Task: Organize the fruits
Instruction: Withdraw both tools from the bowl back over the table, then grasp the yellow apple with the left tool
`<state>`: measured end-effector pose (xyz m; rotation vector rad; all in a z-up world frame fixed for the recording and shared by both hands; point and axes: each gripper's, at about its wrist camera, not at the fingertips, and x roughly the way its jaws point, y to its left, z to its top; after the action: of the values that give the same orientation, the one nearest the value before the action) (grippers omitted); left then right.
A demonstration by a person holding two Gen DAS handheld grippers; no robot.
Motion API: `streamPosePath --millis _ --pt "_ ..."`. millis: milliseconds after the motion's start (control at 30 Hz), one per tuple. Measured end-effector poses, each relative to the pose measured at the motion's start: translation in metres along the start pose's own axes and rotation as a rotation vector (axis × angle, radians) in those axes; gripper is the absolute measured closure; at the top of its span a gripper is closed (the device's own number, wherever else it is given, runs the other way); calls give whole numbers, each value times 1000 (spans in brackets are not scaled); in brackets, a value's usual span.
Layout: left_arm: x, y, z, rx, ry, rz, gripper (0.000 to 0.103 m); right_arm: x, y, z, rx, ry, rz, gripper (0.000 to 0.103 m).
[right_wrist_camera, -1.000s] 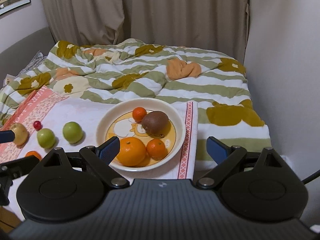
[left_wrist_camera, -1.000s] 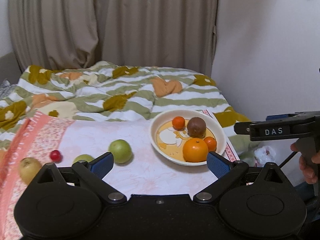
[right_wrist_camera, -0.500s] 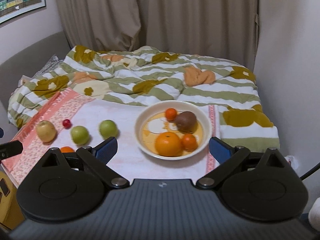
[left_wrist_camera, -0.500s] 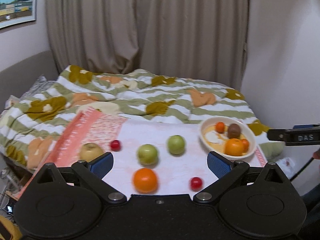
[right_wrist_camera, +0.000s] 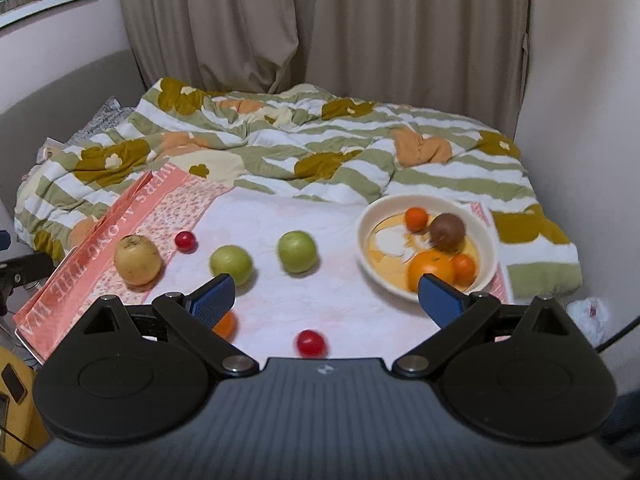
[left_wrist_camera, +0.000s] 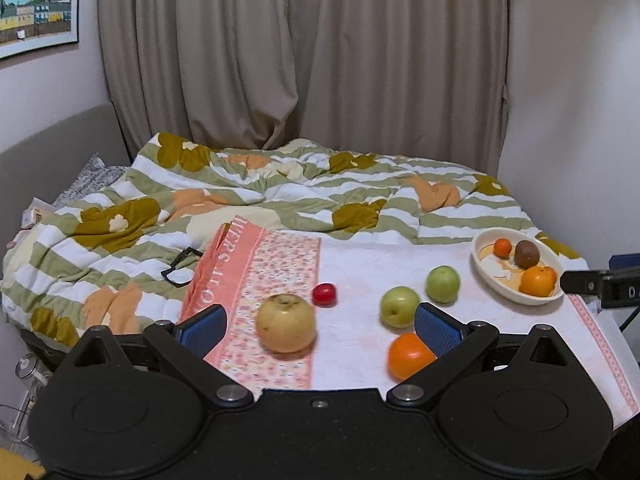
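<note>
Loose fruit lies on a white cloth (right_wrist_camera: 280,216) on the bed. A yellow apple (left_wrist_camera: 285,322) sits between the fingers of my open left gripper (left_wrist_camera: 320,326), not gripped. Two green apples (left_wrist_camera: 400,306) (left_wrist_camera: 442,284), a small red fruit (left_wrist_camera: 324,294) and an orange (left_wrist_camera: 409,356) lie to its right. A cream bowl (right_wrist_camera: 488,248) at the right holds a kiwi (right_wrist_camera: 447,231), a big orange (right_wrist_camera: 431,267) and two small oranges. My right gripper (right_wrist_camera: 326,296) is open and empty, held back above the cloth's near edge. A second red fruit (right_wrist_camera: 311,343) lies just before it.
A pink patterned cloth (left_wrist_camera: 256,264) covers the left part of the surface. Black glasses (left_wrist_camera: 182,266) rest on the striped quilt (left_wrist_camera: 280,192) behind. A wall (right_wrist_camera: 592,80) stands close on the right, curtains at the back. A white bag (right_wrist_camera: 588,312) lies below the bed's right edge.
Both grippers pulled back and swung left. The bowl shifted to the right in both views, and the loose fruit on the cloth came into view. Both stayed open.
</note>
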<state>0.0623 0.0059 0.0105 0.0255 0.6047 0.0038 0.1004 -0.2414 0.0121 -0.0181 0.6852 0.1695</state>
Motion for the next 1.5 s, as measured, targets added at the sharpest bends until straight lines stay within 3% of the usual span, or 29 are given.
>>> streamPosePath --millis 300,633,1200,1400,1500 --pt "48 60 -1 70 54 -109 1 36 73 -19 75 63 -56 0" --pt "115 90 -4 175 110 -189 1 82 127 -37 100 103 -57 0" --pt "200 72 -15 226 242 -313 4 143 131 -53 97 167 -65 0" --pt "212 68 -19 215 280 -320 22 146 127 -56 119 172 -58 0" --pt "214 71 -19 206 289 -322 24 149 127 -57 120 175 -48 0"
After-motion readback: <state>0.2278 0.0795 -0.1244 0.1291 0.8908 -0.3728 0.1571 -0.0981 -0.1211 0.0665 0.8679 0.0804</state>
